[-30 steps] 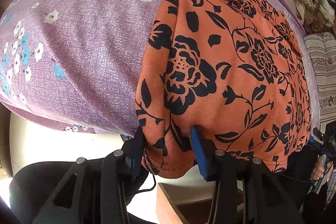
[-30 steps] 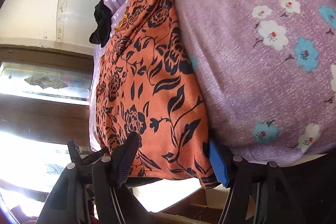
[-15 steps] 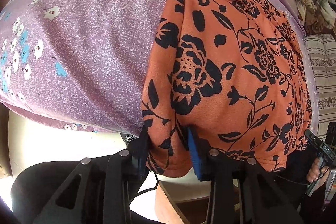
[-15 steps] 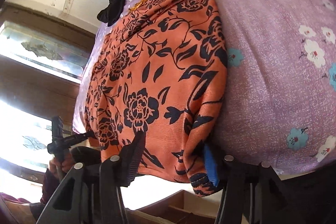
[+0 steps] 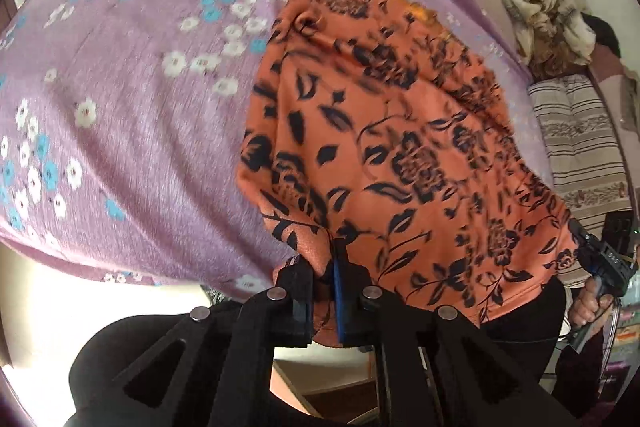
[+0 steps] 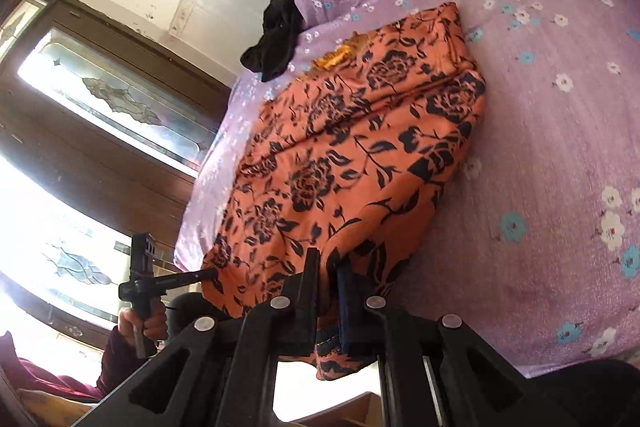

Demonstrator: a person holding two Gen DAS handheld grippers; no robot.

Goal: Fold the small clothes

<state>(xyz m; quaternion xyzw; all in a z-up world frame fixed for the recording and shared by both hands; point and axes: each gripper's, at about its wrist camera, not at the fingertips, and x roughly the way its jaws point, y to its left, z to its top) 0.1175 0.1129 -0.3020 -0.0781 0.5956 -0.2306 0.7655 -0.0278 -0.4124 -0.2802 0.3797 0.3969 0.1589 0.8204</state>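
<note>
An orange garment with a black flower print point(image 5: 400, 155) lies on a purple flowered bedsheet point(image 5: 128, 115). My left gripper point(image 5: 329, 259) is shut on the garment's near hem at one corner, the cloth pinched between the black and blue pads. In the right wrist view the same garment point(image 6: 352, 155) stretches away from me, and my right gripper point(image 6: 329, 263) is shut on the hem at the other near corner. Both corners are lifted off the bed edge. The other gripper shows at the hem's far end in each view, held by a hand point(image 6: 140, 323).
A black cloth point(image 6: 276, 39) lies at the far end of the bed beyond the garment. A striped folded cloth point(image 5: 580, 147) and a crumpled beige cloth point(image 5: 548, 19) sit to the right. A wooden cabinet with glass panels point(image 6: 100, 115) stands beside the bed.
Both grippers have closed from open jaws onto the garment's near hem. Both have risen, lifting the two corners; the bed now looks farther off in each view.
</note>
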